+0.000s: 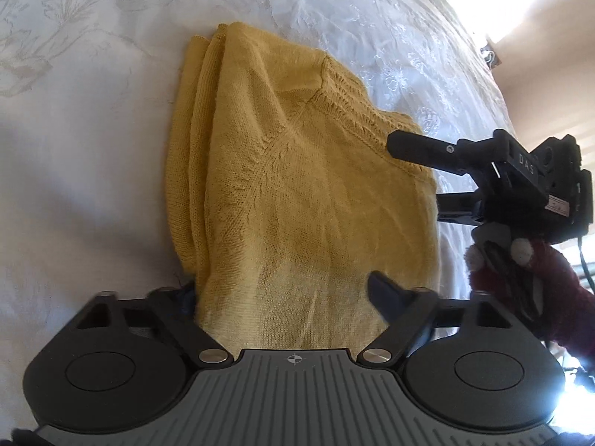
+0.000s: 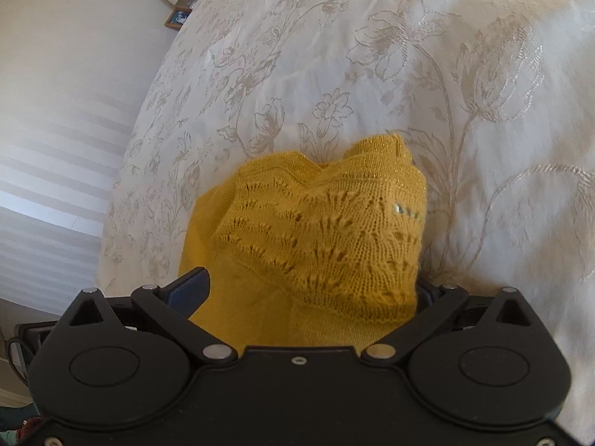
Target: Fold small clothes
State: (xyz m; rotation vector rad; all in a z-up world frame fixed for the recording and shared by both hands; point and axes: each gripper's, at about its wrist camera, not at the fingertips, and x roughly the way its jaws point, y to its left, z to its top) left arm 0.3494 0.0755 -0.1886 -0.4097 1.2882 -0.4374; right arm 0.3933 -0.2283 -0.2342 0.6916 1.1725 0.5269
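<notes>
Your left gripper (image 1: 282,290) and right gripper (image 2: 308,290) each straddle an edge of the yellow knit sweater (image 1: 297,171), cloth between the jaws; whether the pads pinch it cannot be told. Lying ahead on the floral bedspread (image 1: 93,130), it appears partly folded lengthwise; a crosswise fold likely remains.

- Knitted garment (image 1: 297,186) lying folded on the bedspread (image 1: 93,130), layered edges stacked along its left side.
- Left gripper (image 1: 282,293) straddling the near hem.
- Right gripper (image 1: 412,178) reaching in at the garment's right edge.
</notes>
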